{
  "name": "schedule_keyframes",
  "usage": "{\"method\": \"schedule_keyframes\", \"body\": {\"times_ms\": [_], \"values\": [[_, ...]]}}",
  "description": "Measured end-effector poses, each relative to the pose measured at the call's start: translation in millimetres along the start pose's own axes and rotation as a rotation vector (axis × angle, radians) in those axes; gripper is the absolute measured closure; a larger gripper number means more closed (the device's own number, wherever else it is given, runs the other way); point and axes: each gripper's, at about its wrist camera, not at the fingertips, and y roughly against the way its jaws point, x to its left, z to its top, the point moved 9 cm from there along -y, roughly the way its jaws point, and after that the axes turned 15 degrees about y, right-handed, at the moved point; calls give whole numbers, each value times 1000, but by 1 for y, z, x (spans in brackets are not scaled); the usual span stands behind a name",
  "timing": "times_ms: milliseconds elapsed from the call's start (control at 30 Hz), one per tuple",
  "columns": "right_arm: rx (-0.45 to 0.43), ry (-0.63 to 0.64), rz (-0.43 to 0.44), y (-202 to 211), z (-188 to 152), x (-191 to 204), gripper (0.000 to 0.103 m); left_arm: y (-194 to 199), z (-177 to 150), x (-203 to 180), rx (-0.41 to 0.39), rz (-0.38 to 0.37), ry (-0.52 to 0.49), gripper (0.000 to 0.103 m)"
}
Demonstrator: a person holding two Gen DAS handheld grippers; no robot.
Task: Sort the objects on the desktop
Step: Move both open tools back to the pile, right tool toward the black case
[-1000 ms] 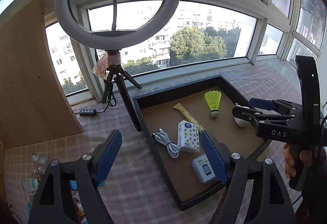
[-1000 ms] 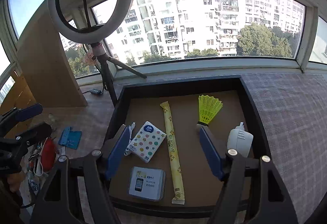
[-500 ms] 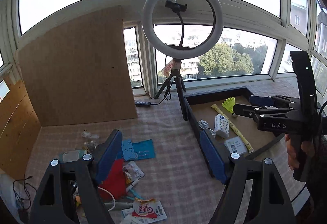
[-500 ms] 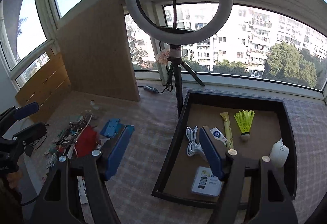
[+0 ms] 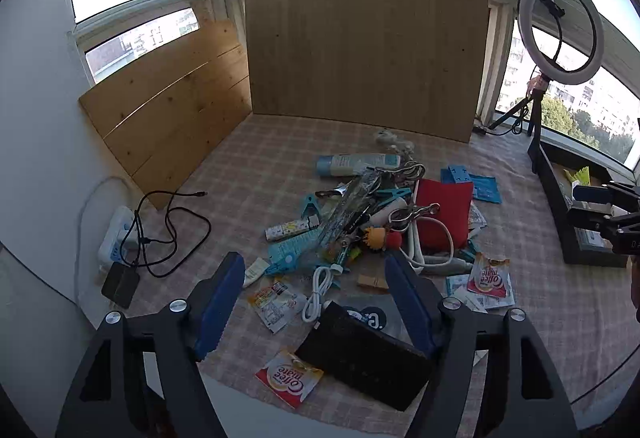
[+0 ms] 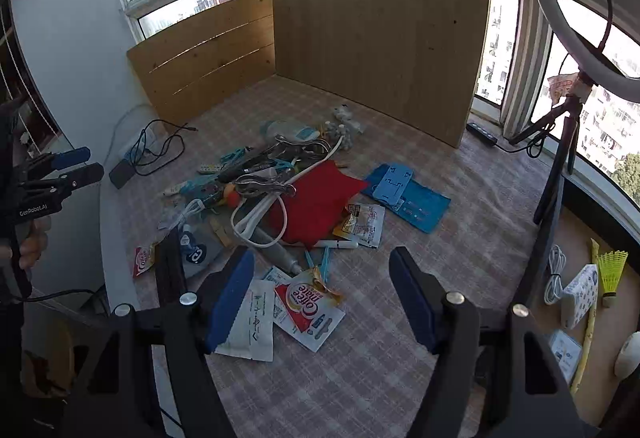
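Clutter point(image 5: 360, 222) now fills both views where the dark tray point(image 6: 576, 302) of sorted items sat a second ago; both hands have swung over for another pick. Left tongs point(image 5: 316, 298) stand spread, narrowing slightly, empty; right tongs point(image 6: 320, 294) spread, empty. Tangled white cable point(image 6: 260, 214), clips and overlapping sachets point(image 6: 308, 306) on the table crowd any clean grasp.
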Motion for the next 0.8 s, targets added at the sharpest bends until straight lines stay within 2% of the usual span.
{"method": "schedule_keyframes", "body": {"times_ms": [167, 333, 400, 633, 800], "values": [[78, 64, 151, -50, -9, 62, 34, -14, -59, 42, 106, 33, 77, 34], [145, 103, 248, -87, -18, 107, 34, -39, -102, 50, 163, 71, 19, 34], [171, 121, 275, -101, -21, 122, 34, -48, -113, 52, 190, 50, -20, 34], [254, 216, 330, -134, -22, 158, 34, -73, -119, 60, 219, -71, -160, 34], [310, 215, 379, -154, -21, 170, 34, -91, -119, 65, 272, -122, -234, 34]]}}
